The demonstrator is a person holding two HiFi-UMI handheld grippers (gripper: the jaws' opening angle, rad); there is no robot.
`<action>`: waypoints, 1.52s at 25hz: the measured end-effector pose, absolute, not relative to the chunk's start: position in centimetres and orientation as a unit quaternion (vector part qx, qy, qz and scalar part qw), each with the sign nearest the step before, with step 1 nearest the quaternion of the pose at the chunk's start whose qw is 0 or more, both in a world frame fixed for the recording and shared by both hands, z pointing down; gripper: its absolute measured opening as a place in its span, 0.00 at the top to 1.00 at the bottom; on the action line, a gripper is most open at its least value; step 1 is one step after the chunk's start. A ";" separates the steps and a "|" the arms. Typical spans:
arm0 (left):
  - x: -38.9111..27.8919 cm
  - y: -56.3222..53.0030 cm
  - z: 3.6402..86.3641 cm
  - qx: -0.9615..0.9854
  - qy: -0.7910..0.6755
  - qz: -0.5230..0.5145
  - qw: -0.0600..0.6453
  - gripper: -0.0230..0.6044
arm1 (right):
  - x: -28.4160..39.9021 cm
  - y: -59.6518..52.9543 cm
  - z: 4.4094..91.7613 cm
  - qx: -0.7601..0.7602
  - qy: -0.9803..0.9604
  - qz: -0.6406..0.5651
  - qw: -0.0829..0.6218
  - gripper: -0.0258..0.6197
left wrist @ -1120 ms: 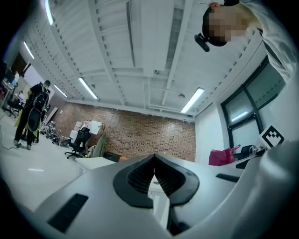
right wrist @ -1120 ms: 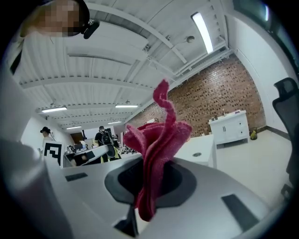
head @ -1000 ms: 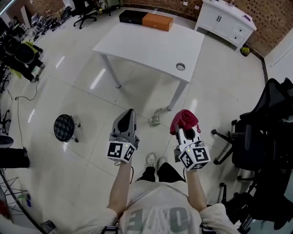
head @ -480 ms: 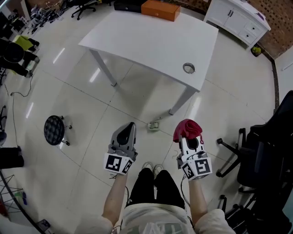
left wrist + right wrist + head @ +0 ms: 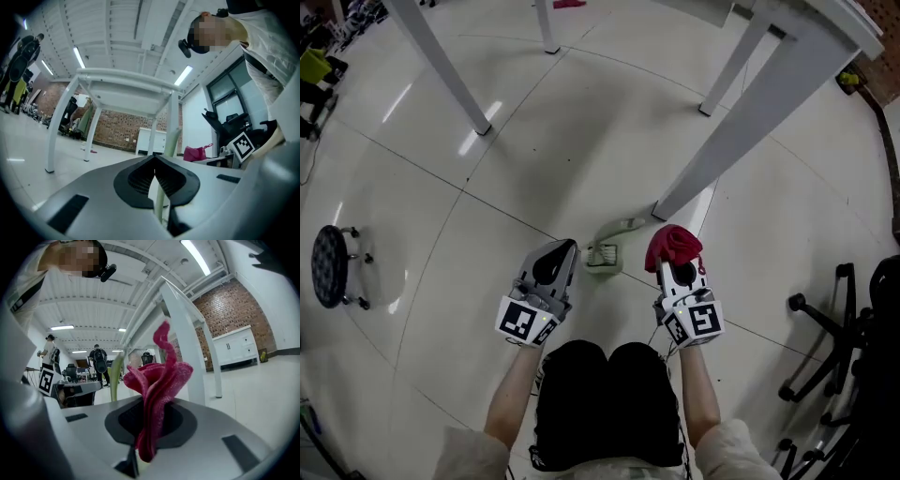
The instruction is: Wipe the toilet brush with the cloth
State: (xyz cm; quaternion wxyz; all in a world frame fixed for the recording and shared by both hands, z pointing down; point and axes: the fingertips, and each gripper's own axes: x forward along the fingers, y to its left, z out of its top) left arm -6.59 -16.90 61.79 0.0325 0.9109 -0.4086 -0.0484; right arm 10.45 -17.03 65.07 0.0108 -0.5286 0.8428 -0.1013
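Currently left gripper [image 5: 153,161] is closed tight on nothing; right gripper [image 5: 673,270] is clamped on the red cloth [image 5: 673,246], which bunches up above its jaws. Both are held low and level, just over the floor. Brush [image 5: 623,226] sits between them, slightly ahead: forward-right of the left tip, forward-left of the right, about equally near. Handle [image 5: 172,140] stands close to upright with a slight lean, so its long axis runs across both pointing lines. Head looks seated in a pale green holder [image 5: 603,255] by the table leg [image 5: 741,122]; bristles not visible. Likely next: left opens for the handle, cloth comes in from the right
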 end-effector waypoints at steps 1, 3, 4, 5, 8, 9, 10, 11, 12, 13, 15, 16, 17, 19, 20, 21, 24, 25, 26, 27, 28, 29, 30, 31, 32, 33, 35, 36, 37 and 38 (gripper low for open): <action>-6.7 -17.0 64.3 0.911 -0.409 -0.047 0.039 0.96 | 10.4 -17.6 68.0 -0.523 0.847 -0.097 0.002 0.91; -6.9 -17.0 68.9 0.905 -0.417 -0.049 0.070 0.96 | 10.5 -18.3 73.1 -0.514 0.852 -0.099 -0.019 0.91; -6.8 -16.7 70.9 0.902 -0.419 -0.047 0.088 0.96 | 10.6 -18.6 75.3 -0.509 0.853 -0.107 -0.030 0.91; -6.5 -16.4 72.7 0.902 -0.417 -0.042 0.100 0.96 | 10.7 -18.9 77.2 -0.504 0.855 -0.114 -0.038 0.91; -5.1 -15.6 77.0 0.909 -0.399 -0.033 0.113 0.96 | 10.0 -20.0 81.6 -0.483 0.866 -0.119 -0.050 0.91; -4.7 -15.3 78.3 0.911 -0.395 -0.034 0.116 0.96 | 9.6 -20.3 83.0 -0.476 0.870 -0.118 -0.052 0.91; -4.5 -15.2 79.6 0.911 -0.394 -0.037 0.118 0.96 | 9.2 -20.5 84.3 -0.468 0.874 -0.117 -0.055 0.91; -4.3 -15.2 80.7 0.910 -0.395 -0.041 0.121 0.96 | 8.7 -20.7 85.5 -0.459 0.879 -0.116 -0.059 0.91; -4.0 -15.2 81.6 0.909 -0.395 -0.045 0.122 0.96 | 8.2 -20.8 86.5 -0.448 0.884 -0.115 -0.063 0.91; -3.7 -15.1 82.3 0.910 -0.394 -0.047 0.122 0.96 | 7.7 -20.8 87.3 -0.435 0.891 -0.113 -0.067 0.91; -3.3 -14.8 83.3 0.912 -0.389 -0.049 0.120 0.96 | 6.5 -20.5 88.2 -0.411 0.902 -0.111 -0.068 0.91; -3.1 -14.6 83.7 0.913 -0.387 -0.053 0.119 0.96 | 6.0 -20.2 88.5 -0.404 0.906 -0.111 -0.065 0.91; -3.1 -14.4 83.9 0.913 -0.386 -0.059 0.118 0.96 | 5.6 -19.9 88.6 -0.401 0.907 -0.112 -0.060 0.91; -3.0 -14.3 83.9 0.912 -0.387 -0.073 0.114 0.96 | 5.5 -19.3 88.5 -0.407 0.905 -0.115 -0.044 0.91; -2.9 -14.3 83.9 0.912 -0.387 -0.078 0.110 0.96 | 5.6 -19.0 88.5 -0.412 0.903 -0.114 -0.038 0.91; -2.7 -14.3 83.8 0.913 -0.385 -0.081 0.106 0.96 | 5.7 -18.5 88.5 -0.416 0.902 -0.113 -0.035 0.91; -2.3 -14.2 83.8 0.915 -0.382 -0.087 0.098 0.96 | 5.6 -16.4 88.6 -0.430 0.895 -0.114 -0.033 0.91; -2.4 -14.1 83.8 0.914 -0.383 -0.088 0.098 0.96 | 5.5 -15.5 88.8 -0.434 0.893 -0.118 -0.032 0.91; -2.5 -14.0 83.8 0.913 -0.385 -0.090 0.097 0.96 | 5.4 -14.5 88.8 -0.435 0.891 -0.123 -0.032 0.91; -2.6 -13.9 83.8 0.912 -0.387 -0.091 0.096 0.96 | 5.2 -13.6 88.9 -0.435 0.890 -0.128 -0.032 0.91; -2.6 -13.8 83.8 0.912 -0.388 -0.092 0.096 0.96 | 5.0 -12.8 88.9 -0.434 0.890 -0.132 -0.032 0.91; -2.6 -13.7 83.9 0.912 -0.389 -0.091 0.095 0.96 | 5.0 -12.2 89.0 -0.433 0.890 -0.136 -0.032 0.91; -2.6 -13.6 83.9 0.911 -0.391 -0.090 0.094 0.96 | 5.0 -11.7 89.1 -0.435 0.889 -0.138 -0.033 0.91; -2.8 -13.5 83.9 0.910 -0.394 -0.088 0.092 0.96 | 5.3 -11.4 89.1 -0.442 0.886 -0.138 -0.034 0.91; -3.1 -13.6 83.8 0.907 -0.401 -0.088 0.091 0.96 | 5.7 -11.2 89.0 -0.454 0.880 -0.137 -0.034 0.91; -3.6 -13.6 83.7 0.902 -0.412 -0.089 0.090 0.96 | 6.2 -11.0 88.8 -0.466 0.874 -0.136 -0.032 0.91; -5.3 -13.8 83.6 0.889 -0.439 -0.092 0.090 0.96 | 6.4 -10.2 87.8 -0.474 0.870 -0.134 -0.026 0.91; -6.2 -13.9 83.6 0.883 -0.452 -0.091 0.090 0.96 | 6.0 -9.7 87.3 -0.471 0.872 -0.131 -0.024 0.91; -7.1 -14.0 83.7 0.878 -0.461 -0.089 0.091 0.96 | 5.3 -9.2 87.0 -0.465 0.876 -0.126 -0.025 0.91; -7.8 -14.2 83.9 0.874 -0.469 -0.086 0.091 0.96 | 4.3 -8.8 86.9 -0.461 0.879 -0.121 -0.028 0.91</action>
